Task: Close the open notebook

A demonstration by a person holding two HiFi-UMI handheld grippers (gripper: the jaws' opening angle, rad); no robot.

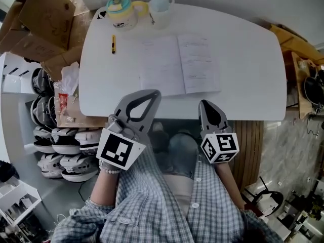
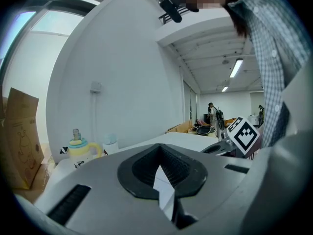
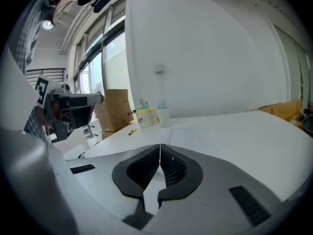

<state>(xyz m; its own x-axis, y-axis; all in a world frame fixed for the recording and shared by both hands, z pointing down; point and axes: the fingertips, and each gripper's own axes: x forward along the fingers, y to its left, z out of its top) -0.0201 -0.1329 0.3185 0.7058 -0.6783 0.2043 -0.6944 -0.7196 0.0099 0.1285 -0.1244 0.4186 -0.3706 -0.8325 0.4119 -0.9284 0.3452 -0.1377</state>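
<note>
Head view looks steeply down on the desk (image 1: 243,85); both gripper views skim it from the near edge, sharing the far-left-corner bottle (image 1: 120,11).

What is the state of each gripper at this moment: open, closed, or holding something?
Grey left gripper: closed, jaws together, holding nothing.
Grey right gripper: closed, jaws together, holding nothing.

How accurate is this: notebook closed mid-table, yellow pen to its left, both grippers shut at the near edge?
One error: the notebook lies open, as the head view shows. The yellow pen is to its left; the left gripper and right gripper are shut at the near edge of the table.
</note>
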